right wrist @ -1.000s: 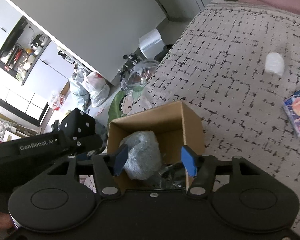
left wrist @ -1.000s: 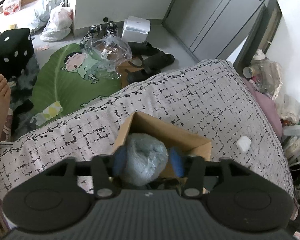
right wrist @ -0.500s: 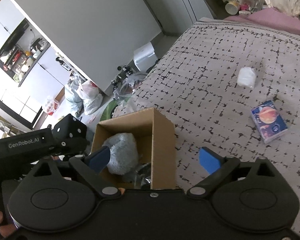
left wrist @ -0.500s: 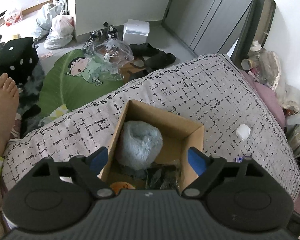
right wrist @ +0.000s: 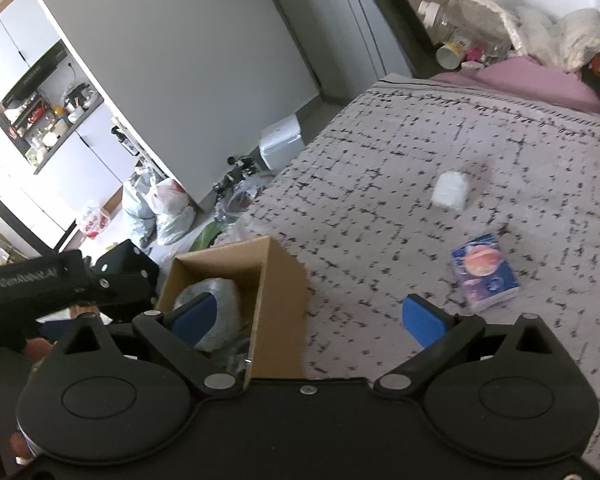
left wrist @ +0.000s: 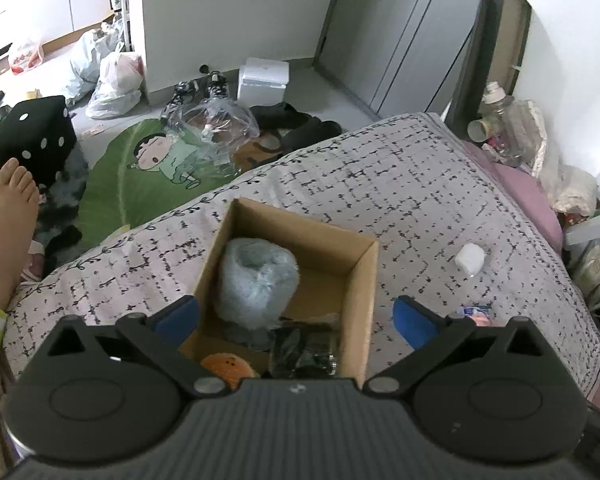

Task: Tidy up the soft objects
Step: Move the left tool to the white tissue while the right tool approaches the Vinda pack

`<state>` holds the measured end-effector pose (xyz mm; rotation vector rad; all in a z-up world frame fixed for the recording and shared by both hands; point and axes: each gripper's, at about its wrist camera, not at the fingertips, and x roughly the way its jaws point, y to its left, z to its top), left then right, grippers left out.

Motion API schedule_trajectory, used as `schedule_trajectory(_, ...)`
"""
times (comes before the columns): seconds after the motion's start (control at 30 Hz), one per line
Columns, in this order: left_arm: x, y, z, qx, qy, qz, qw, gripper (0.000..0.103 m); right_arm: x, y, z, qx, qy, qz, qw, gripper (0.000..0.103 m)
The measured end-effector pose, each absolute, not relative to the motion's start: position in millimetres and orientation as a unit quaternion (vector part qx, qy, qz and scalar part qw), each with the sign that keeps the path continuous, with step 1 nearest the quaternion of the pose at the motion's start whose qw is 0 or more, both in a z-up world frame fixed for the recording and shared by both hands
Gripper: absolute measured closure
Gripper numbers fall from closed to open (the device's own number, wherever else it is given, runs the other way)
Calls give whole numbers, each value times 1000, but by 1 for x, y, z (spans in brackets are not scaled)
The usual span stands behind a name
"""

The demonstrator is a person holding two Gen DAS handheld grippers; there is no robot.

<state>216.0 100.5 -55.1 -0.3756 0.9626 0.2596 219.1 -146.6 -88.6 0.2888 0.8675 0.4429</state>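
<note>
Grey bedspread with a black dashed grid (left wrist: 400, 184) covers the bed; cluttered floor beyond its far edge.

Left wrist view, left to right: a bare foot (left wrist: 8, 216) at the far left edge. The left hand-held gripper (left wrist: 296, 316) has its blue pads spread wide and still parting, nothing pressed between them. They straddle the open brown cardboard box (left wrist: 364, 280), one pad outside each side wall. Inside the box, just ahead of the gripper: a fluffy pale-blue rolled soft item (left wrist: 256, 280) standing on end against the left wall; nearer the gripper body, a round orange plush (left wrist: 228, 366) and a dark crumpled item (left wrist: 304, 350), kind unclear. Ahead and right of the gripper, a small white soft block (left wrist: 470, 260) lies on the bedspread, apart from the box.

Right wrist view: the right hand-held gripper (right wrist: 308, 316) also has jaws wide and opening, empty. Its left pad overlaps the box opening; its right pad is above bare bedspread. Ahead-right lies a blue printed packet (right wrist: 486, 276), the white block beyond it.
</note>
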Motion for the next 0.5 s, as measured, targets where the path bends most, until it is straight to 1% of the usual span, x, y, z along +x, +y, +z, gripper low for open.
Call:
schedule_trajectory(0.13, 214, 89, -51, -176, 445, 118, 870, 0, 217, -160, -90, 129, 411, 213, 877, 3)
schedule_trajectory(0.2, 214, 82, -51, -171, 443, 116, 873, 0, 215, -168, -90, 127, 406, 211, 880, 1)
schedule_trajectory(0.5, 215, 57, -57, -155, 462, 96, 868, 0, 214, -192, -92, 105, 397, 203, 889, 0)
